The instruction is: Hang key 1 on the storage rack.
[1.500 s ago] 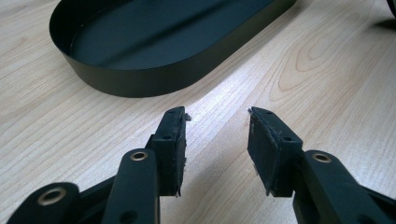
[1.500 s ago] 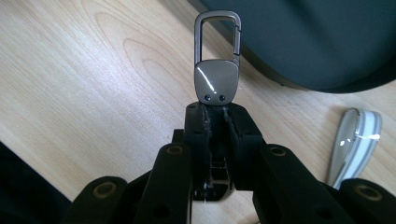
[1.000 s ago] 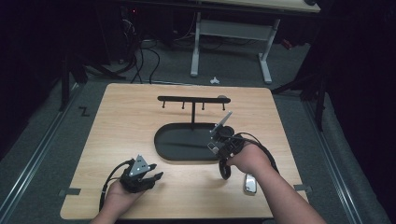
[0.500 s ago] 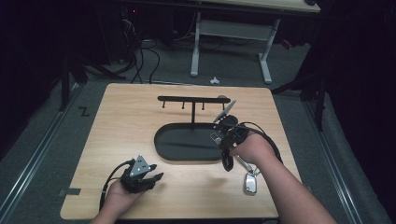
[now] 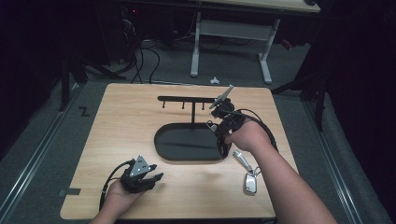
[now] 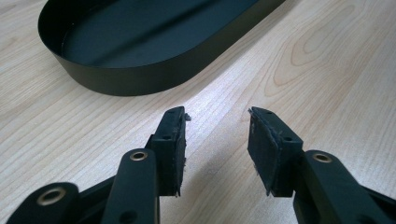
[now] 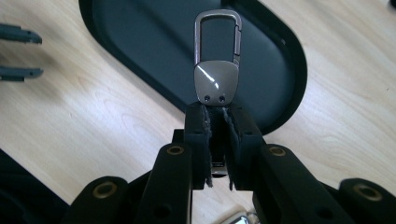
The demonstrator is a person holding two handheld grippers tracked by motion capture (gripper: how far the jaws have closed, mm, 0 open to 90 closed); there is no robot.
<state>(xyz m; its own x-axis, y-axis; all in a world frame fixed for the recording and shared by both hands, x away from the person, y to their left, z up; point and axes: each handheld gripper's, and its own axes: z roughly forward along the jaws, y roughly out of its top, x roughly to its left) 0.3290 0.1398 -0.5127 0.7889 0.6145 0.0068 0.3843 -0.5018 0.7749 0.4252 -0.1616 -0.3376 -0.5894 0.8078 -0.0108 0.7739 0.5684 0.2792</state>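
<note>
left side: bare table (image 5: 116,126) from 7 to 11 o'clock, plenty of room to swing a hand through
centre: black oval tray (image 5: 161,142), low wall, you'd have to lift over it
back: hook rack (image 5: 187,99) at 12 o'clock, post rising from the tray, bar across, blocks a straight pass
right front: car key (image 5: 251,183) lying at 4 o'clock, narrow gap between it and the tray
front edge: open wood around 6 o'clock

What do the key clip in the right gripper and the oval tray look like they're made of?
Key clip: probably metal, polished grey; a bright glint streaks its plate, and two small screws sit near the bottom edge. Oval tray: looks like thin sheet metal with a matte black coat, going by its thin, even wall and dull sheen, though hard plastic can't be ruled out.
</note>
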